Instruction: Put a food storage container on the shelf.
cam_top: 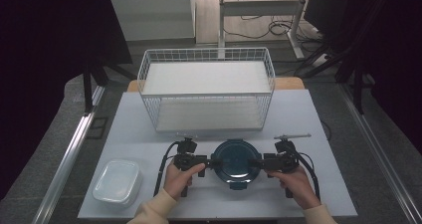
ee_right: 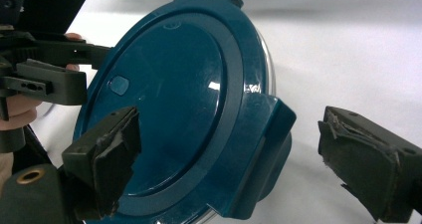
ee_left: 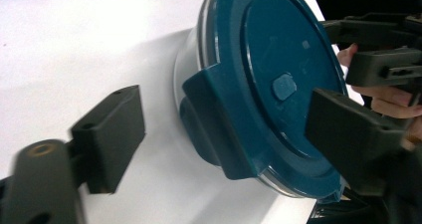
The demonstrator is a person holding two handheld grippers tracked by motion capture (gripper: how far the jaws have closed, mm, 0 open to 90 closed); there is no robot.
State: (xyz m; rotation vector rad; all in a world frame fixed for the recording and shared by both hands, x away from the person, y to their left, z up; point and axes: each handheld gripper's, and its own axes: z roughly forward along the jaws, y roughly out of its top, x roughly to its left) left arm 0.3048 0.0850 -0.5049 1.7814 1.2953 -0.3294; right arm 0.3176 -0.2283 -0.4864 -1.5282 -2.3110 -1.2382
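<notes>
While both jaws stand wide, the left gripper and right gripper flank the round, teal-lidded clear container, likely rigid and slippery, best gripped at its side latches.

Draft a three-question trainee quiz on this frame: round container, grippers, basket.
1. True or false: the round container has its blue lid on.
2. The left gripper has its jaws: A) open on either side of a lid latch tab, B) shut on the wire basket, C) shut on the clear lidded tub.
3. Where does the right gripper stand relative to the round container?

Key
1. True.
2. A.
3. At the side opposite the left gripper, open jaws straddling a latch tab there.
</notes>
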